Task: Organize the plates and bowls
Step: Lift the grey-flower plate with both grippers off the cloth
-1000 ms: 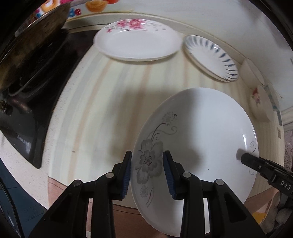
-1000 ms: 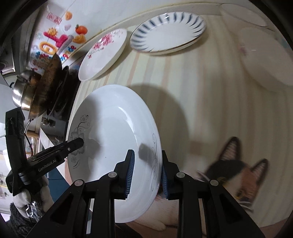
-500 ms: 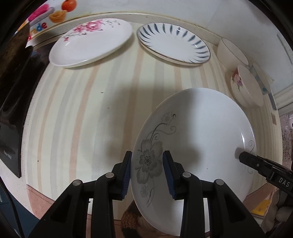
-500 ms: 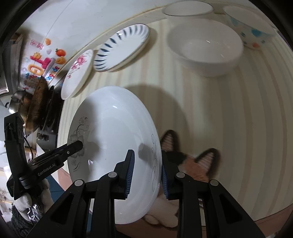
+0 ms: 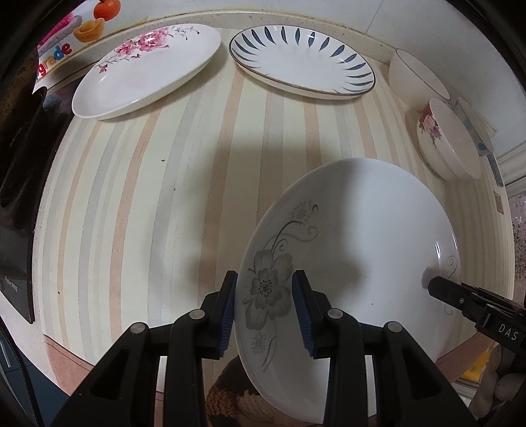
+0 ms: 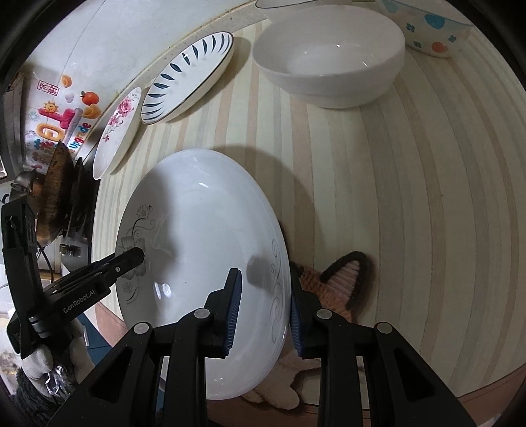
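Over the near edge of the pale striped counter (image 5: 138,203), a large white ceramic plate with a grey flower print (image 5: 355,249) is held between both tools, tilted, its concave face up. In the left wrist view its long axis runs from the near left, where the grey flower sits, up toward the far right, and part of it hangs past the counter's front edge.

At far left in that view stands a dark stove (image 5: 16,184), with colourful stickers (image 5: 79,29) on the wall behind. Next along the back comes a white oval plate with pink blossoms (image 5: 148,72), then, just beside it, a white plate with dark blue dashes round its rim (image 5: 302,62). Further right, near the wall, a plain white bowl (image 5: 416,78) sits close to a white bowl with a red flower print (image 5: 447,138). The right wrist view adds a big white bowl (image 6: 328,56) and, behind it, a cream bowl with blue and orange spots (image 6: 430,29). A knitted cat-faced toy in brown and orange (image 6: 332,282) lies under the held plate's right side, partly hidden by it. The striped surface between the held plate and the back row is bare.

The left hand-held gripper (image 5: 264,307) is closed narrowly on the plate's flowered rim, one blue pad on each face. The right hand-held gripper (image 6: 264,310) pinches the opposite rim, by the grey scrollwork, the same way.
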Demonstrator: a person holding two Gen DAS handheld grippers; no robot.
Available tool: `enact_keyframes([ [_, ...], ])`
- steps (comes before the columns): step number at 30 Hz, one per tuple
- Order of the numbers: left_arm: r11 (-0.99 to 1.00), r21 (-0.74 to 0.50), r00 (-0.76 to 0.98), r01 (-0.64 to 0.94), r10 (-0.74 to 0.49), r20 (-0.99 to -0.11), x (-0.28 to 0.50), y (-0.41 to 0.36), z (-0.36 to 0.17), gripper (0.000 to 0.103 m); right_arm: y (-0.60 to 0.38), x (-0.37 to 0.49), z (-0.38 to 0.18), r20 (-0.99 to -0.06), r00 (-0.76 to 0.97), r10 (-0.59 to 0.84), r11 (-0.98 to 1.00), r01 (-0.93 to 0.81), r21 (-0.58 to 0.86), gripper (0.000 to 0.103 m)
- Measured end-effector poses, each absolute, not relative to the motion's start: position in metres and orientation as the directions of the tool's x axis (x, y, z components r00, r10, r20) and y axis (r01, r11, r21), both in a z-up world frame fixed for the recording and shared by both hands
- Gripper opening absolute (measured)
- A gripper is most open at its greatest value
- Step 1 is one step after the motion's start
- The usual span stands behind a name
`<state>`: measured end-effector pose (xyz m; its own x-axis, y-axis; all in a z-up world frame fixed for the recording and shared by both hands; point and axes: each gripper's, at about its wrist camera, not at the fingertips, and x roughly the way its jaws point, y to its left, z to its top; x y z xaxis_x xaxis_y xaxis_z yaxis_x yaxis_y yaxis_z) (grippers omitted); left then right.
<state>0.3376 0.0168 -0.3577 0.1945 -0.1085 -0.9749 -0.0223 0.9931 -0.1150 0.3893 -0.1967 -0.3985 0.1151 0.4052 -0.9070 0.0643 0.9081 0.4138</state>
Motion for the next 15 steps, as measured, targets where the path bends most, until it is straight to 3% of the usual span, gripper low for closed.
enact_keyframes([
  [10, 0.994, -0.105, 0.179, -0.022, -0.099, -0.979, 0.344, 0.009, -0.364, 0.031, -0.195, 0.389, -0.403, -0.913, 0.095, 0.398, 0.912, 0.068, 0.405, 0.029],
  [15, 0.993, -0.115, 0.258, -0.033, -0.103, -0.961, 0.347, 0.020, -0.323, 0.031, -0.205, 0.393, -0.384, -0.910, 0.088, 0.406, 0.910, 0.053, 0.411, 0.030],
])
